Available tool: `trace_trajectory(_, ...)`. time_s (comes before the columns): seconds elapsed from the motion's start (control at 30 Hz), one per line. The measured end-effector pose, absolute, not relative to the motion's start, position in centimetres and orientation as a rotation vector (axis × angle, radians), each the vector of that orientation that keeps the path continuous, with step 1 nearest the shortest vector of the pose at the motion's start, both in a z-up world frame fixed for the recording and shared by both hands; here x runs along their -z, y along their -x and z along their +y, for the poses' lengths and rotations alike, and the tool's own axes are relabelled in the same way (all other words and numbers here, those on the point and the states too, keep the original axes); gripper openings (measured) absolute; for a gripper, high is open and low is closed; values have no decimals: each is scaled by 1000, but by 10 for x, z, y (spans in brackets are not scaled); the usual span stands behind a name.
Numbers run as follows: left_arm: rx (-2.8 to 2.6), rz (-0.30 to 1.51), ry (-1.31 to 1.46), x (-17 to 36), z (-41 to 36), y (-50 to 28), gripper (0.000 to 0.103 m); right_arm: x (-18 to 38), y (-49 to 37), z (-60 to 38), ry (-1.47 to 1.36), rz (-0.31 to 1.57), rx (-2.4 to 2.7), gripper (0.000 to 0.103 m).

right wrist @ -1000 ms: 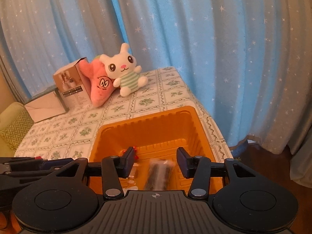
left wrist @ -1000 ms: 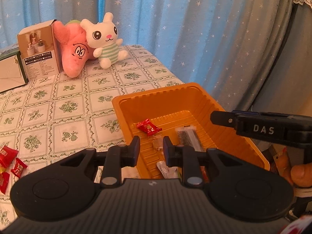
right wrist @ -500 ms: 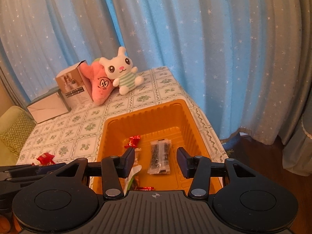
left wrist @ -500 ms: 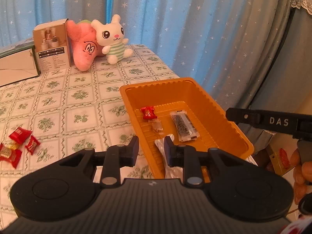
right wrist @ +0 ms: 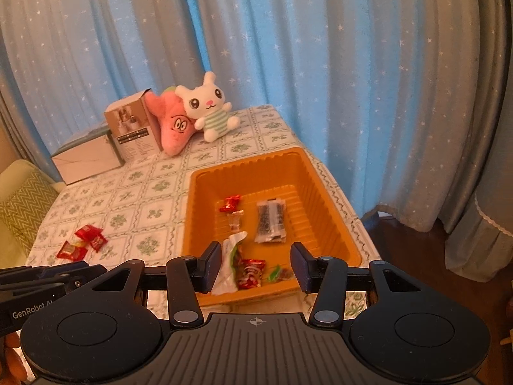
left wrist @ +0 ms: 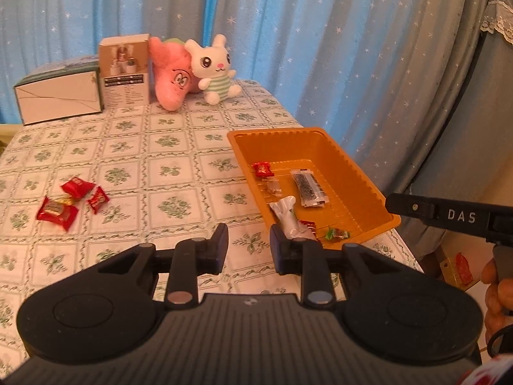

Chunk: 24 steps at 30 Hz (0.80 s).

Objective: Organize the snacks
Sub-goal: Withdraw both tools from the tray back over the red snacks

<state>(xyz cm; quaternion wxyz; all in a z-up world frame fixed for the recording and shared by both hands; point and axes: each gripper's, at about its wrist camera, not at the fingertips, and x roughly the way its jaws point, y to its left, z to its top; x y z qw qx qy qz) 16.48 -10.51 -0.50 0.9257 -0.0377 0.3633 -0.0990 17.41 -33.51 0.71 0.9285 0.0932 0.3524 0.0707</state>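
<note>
You are in a home room. Blue star-print curtains (right wrist: 288, 64) hang behind the tabletop (left wrist: 166, 173), which wears a green floral tablecloth. At its far edge sit a white bunny plush (left wrist: 215, 69) and a pink star plush (left wrist: 171, 75) beside two cardboard boxes (left wrist: 125, 70). A green-patterned cushion (right wrist: 19, 205) shows past the left edge.

Both wrist views look down from near the table's front edge, sharing the orange tray (left wrist: 349, 173) (right wrist: 320, 192).
</note>
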Motion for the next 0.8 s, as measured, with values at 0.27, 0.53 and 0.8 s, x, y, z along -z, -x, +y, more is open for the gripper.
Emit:
trace_trajectory(0.27,154,721,94,-11,-75,-128,25,-21,-142,-293,-142,698,-190,48)
trace_trajectory(0.53,90,709,85,-16,-44,-98,25,-24,-118,-253,-119,675,-246,48)
trace_trajectory(0.8,39,708,96,-16,-13,-80,25,-24,-108,-221,-109,680,-307,48)
